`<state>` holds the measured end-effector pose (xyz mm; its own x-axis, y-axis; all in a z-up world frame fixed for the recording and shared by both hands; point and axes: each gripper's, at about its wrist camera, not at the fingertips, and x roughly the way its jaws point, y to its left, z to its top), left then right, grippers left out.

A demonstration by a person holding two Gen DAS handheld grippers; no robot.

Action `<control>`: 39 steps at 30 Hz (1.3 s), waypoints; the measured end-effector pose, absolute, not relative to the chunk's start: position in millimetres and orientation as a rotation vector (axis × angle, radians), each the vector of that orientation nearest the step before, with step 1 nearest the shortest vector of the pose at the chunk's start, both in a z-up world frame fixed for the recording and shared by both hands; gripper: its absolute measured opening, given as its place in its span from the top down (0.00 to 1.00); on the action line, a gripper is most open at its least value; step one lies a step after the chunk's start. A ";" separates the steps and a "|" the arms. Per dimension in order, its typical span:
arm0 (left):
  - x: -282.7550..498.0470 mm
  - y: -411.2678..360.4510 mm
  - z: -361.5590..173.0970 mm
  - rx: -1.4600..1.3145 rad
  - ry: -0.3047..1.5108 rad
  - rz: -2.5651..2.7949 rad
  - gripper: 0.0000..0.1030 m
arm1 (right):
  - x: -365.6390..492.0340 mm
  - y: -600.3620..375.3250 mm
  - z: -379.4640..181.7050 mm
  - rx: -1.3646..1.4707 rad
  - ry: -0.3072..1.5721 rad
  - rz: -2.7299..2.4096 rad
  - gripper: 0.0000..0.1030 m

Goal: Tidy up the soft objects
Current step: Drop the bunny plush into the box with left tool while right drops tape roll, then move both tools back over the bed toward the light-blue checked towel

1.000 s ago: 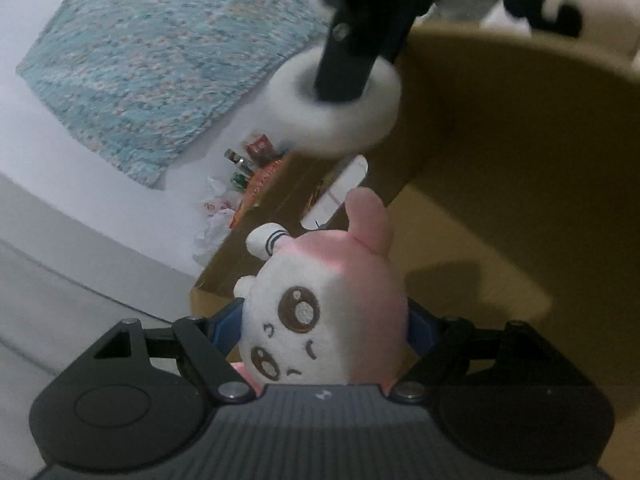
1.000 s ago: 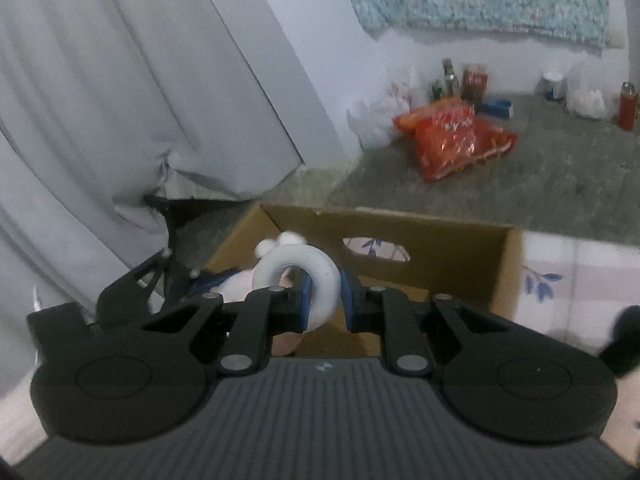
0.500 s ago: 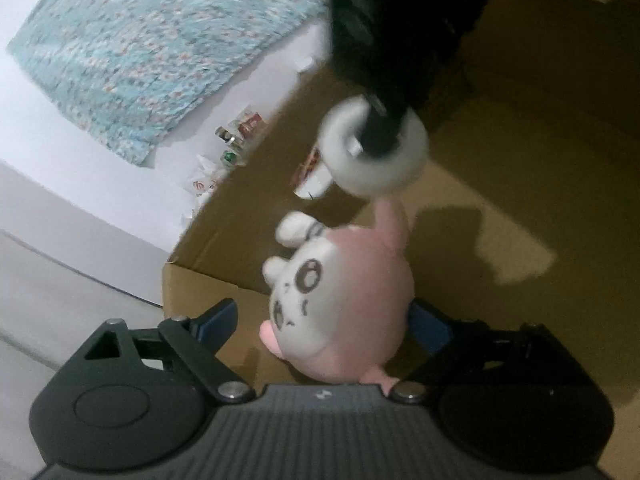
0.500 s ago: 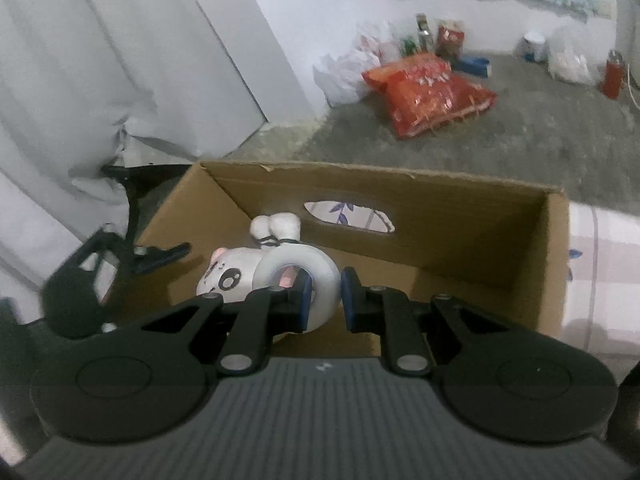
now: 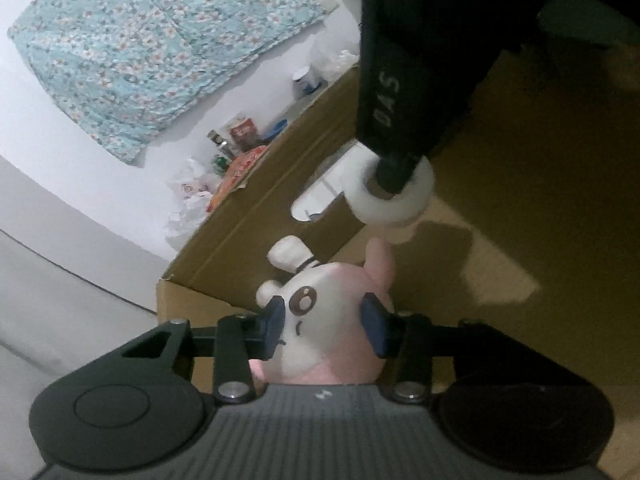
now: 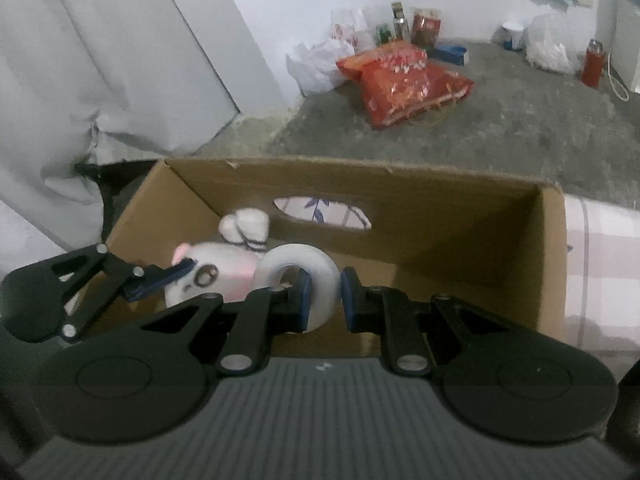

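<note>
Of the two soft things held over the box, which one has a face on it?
The pink and white plush in the left gripper. The white ring in the right gripper is plain, with a hole through it.

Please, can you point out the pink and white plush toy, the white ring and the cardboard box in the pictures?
pink and white plush toy (image 5: 320,320): left wrist view, on its white face.
white ring (image 6: 324,276): right wrist view, on its upper right curve.
cardboard box (image 6: 440,232): right wrist view, on its far inner wall.

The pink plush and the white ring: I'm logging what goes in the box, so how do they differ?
The pink plush is a pink-and-white toy with a face; the white ring is plain with a hole. The left gripper holds the plush, the right gripper the ring. Both hang inside the cardboard box.
</note>
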<state>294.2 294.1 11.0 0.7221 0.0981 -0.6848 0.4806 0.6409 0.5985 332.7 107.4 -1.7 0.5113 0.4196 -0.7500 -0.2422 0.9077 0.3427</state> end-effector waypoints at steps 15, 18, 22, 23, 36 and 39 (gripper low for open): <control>225.9 297.8 52.6 0.759 0.588 -0.091 0.48 | 371.8 143.6 -19.6 0.147 1.027 0.329 0.85; 208.2 301.6 64.9 0.721 0.570 -0.104 0.48 | 383.1 151.5 -34.4 0.097 1.043 0.280 0.84; 197.6 304.9 76.8 0.681 0.549 -0.124 0.41 | 395.6 150.7 -56.5 0.211 1.078 0.339 0.83; 196.3 306.9 79.7 0.670 0.550 -0.128 0.40 | 396.1 152.5 -56.5 0.200 1.067 0.343 0.82; 164.1 304.7 110.9 0.660 0.538 -0.037 0.31 | 361.7 142.8 6.8 -0.004 0.974 0.413 0.10; 141.9 301.6 121.7 0.621 0.517 -0.011 0.25 | 334.6 126.6 35.8 -0.069 0.956 0.439 0.09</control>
